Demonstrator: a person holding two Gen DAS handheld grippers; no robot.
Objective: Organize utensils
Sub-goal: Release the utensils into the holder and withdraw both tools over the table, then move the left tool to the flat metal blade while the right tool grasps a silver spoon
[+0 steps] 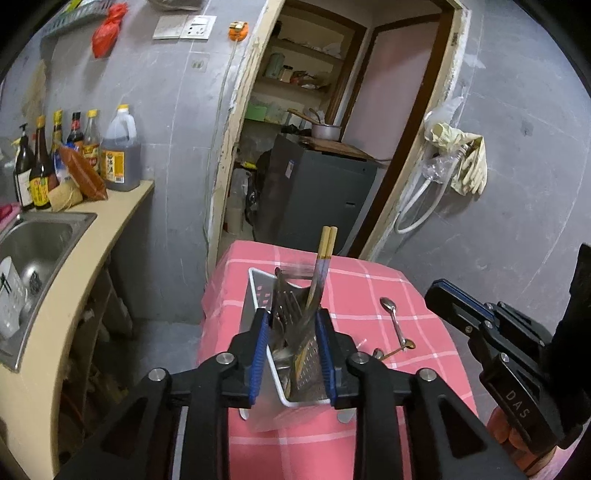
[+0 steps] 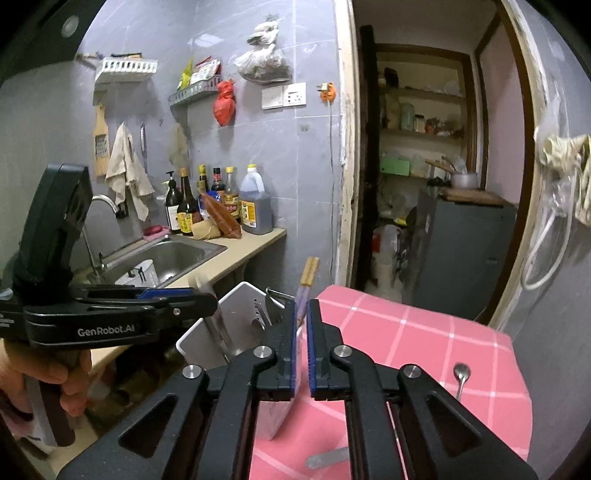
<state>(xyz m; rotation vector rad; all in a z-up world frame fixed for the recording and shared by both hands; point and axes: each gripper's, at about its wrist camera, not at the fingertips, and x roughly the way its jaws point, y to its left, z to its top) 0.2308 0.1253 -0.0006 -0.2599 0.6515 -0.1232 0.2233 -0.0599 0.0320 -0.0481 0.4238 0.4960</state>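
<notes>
Flanking the utensil holder point(image 1: 291, 354), left gripper point(image 1: 293, 332) stands part-open, gripping nothing; right gripper point(image 2: 303, 317) narrowly open, chopsticks point(image 2: 308, 280) beyond.

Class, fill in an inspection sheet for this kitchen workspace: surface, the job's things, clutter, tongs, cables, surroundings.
Surface: small table under a pink checked cloth.
Job's things: utensil holder near the cloth's left edge, with chopsticks and metal utensils upright inside; a spoon lies loose on the cloth to its right.
Clutter: sauce bottles and packets on the counter beside the sink.
Tongs: left tongs straddle utensils in the holder, grip unclear; right tongs show a narrow slit, nothing between.
Cables: white hose looped on the wall; cord hanging from an orange plug.
Surroundings: grey walls; open doorway with a grey cabinet.
</notes>
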